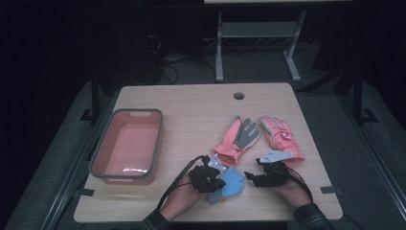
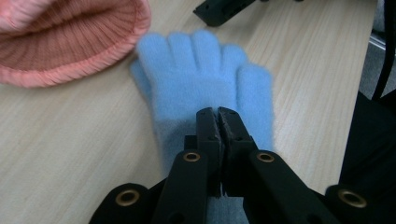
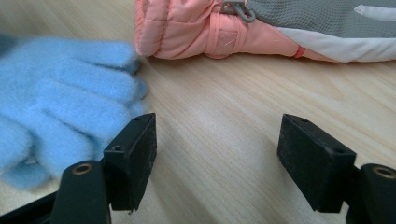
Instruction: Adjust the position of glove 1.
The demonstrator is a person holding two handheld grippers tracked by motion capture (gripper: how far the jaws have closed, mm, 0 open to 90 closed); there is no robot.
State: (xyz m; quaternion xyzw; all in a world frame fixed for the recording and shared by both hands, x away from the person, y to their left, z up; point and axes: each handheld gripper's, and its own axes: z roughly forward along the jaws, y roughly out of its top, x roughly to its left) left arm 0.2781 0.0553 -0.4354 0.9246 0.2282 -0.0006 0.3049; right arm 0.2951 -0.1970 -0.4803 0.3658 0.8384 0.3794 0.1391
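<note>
A: Nearest the lens: left hand-held gripper, jaws pressed together on the knit of the blue glove. Glove is pinched near the palm, fingers splayed flat on the counter. The fabric is likely grabbed mid-body so the whole glove lifts without dragging.

B: Right hand-held gripper?

A: Jaws wide apart, nothing between them, bare wood seen in the gap. It is parked just beside the blue glove's fingertips, probably ready to assist or take the next item.

B: Other items?

A: A pink glove with grey palm is laid just past the blue glove, its ribbed cuff close to it. A second pink glove is laid to its right, near the right hand-held gripper. A pink bin with grey rim is set at the left side, empty, well apart from the gloves. It is judged to be the drop target, which would explain why the left hand-held gripper, nearest the bin, is used for the pickup.

B: Surface, room?

A: Light wood-grain counter, cable hole at the far edge. Room is dim; grey floor, another table's legs behind.
</note>
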